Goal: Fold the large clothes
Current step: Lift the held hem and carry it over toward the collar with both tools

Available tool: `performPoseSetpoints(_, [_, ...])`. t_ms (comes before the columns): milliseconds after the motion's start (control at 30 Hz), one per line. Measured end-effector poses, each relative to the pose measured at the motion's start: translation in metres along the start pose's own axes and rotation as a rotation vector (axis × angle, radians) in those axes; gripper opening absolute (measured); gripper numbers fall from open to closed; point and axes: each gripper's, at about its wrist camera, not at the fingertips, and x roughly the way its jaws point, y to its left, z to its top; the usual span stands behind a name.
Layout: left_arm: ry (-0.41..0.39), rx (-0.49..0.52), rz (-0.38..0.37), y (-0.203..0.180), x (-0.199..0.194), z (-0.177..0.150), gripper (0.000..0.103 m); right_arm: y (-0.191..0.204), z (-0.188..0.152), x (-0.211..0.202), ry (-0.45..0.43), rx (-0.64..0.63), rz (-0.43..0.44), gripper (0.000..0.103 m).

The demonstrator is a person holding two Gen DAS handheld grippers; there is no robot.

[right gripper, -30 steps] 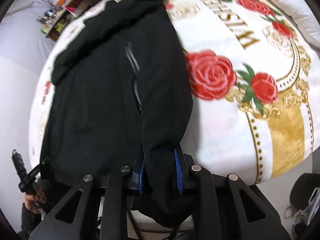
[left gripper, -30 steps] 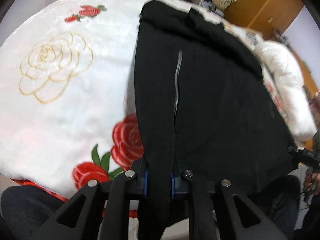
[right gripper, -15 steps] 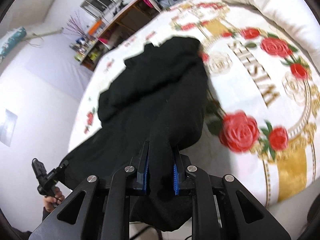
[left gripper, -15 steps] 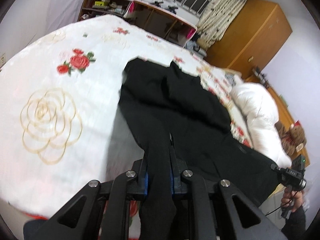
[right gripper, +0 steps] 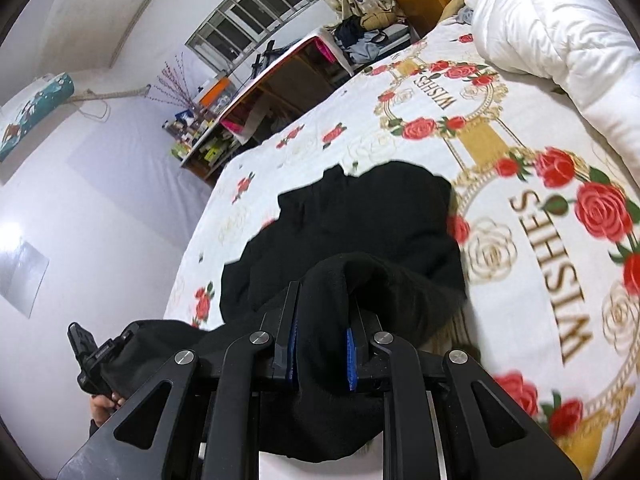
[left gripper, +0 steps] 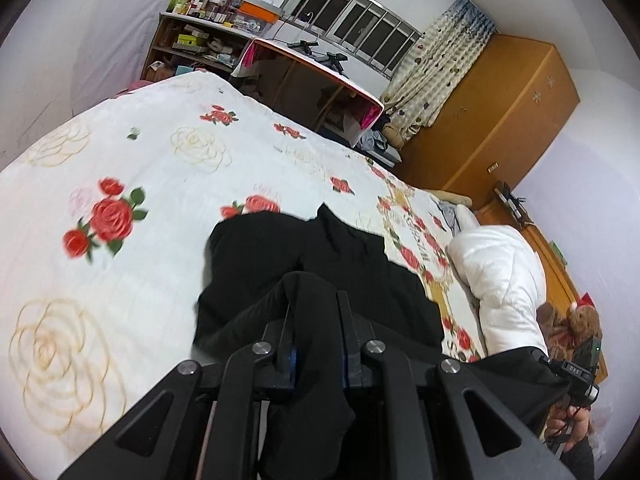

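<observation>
Gripping a bunched fold of the black garment [left gripper: 320, 264], the left gripper [left gripper: 316, 332] sits at the bottom centre of its own view, jaws drawn nearly together with cloth packed between the blue pads and a tail of fabric hanging below them. The right gripper [right gripper: 322, 320] shows the same condition at the bottom centre of its view: jaws almost together, a thick roll of black cloth clamped between them and drooping underneath.

Beyond the tools, the garment runs up toward mid-frame in both views. Its near portion is lifted off the rose-print bedspread [left gripper: 120, 160]; its far portion lies on the spread, with a rumpled far edge.

At the lower right of the left view, a hand [left gripper: 568, 424] holds the other tool's handle, and the cloth stretches across to it.

Assessment of handling: the material reads as soft, thick and limp. It sags freely between the two grips and holds no shape of its own. It appears matte and unlikely to slip from the pads. Weight is judged moderate for clothing; no fragility is apparent.

Recommended hold: the two near corners or hem ends, as now, kept apart and level so the span stays taut. A grip on a single bunched layer risks dragging hidden layers unevenly.

Farther off, a white duvet [right gripper: 560, 20] lies at the upper right of the right view.
</observation>
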Motion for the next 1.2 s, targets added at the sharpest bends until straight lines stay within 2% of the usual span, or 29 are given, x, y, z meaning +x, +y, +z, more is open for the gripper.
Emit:
performPoseSetpoints(233, [0.005,-0.005,0.012,-0.003,0.065,0.046,0.015,-0.010,0.055,0.052,-0.005,0.052,-0.021,0.018])
performPoseSetpoints(400, [0.039,-0.031,0.037,0.006,0.116,0.069,0.015,-0.020,0.086,0.099,0.016,0.089,-0.047,0.018])
performPoseSetpoints(800, [0.177,-0.085,0.148,0.034,0.236,0.088,0.017,-0.072,0.124,0.211,0.129,0.235,-0.141,0.021])
performPoseSetpoints(900, [0.205,-0.100,0.154,0.041,0.254,0.088,0.019,-0.085,0.127,0.229,0.147,0.287,-0.136,0.027])
performPoseSetpoints(967, [0.217,-0.120,0.143,0.045,0.258,0.089,0.023,-0.089,0.128,0.231,0.143,0.305,-0.112,0.036])
performPoseSetpoints(1033, [0.228,-0.133,0.115,0.047,0.256,0.092,0.025,-0.087,0.132,0.227,0.122,0.286,-0.075,0.060])
performPoseSetpoints(1100, [0.225,-0.146,0.074,0.047,0.249,0.097,0.031,-0.081,0.137,0.218,0.097,0.252,-0.047,0.069])
performPoseSetpoints(1200, [0.223,-0.153,0.017,0.045,0.237,0.106,0.043,-0.067,0.148,0.200,0.037,0.175,-0.041,0.071])
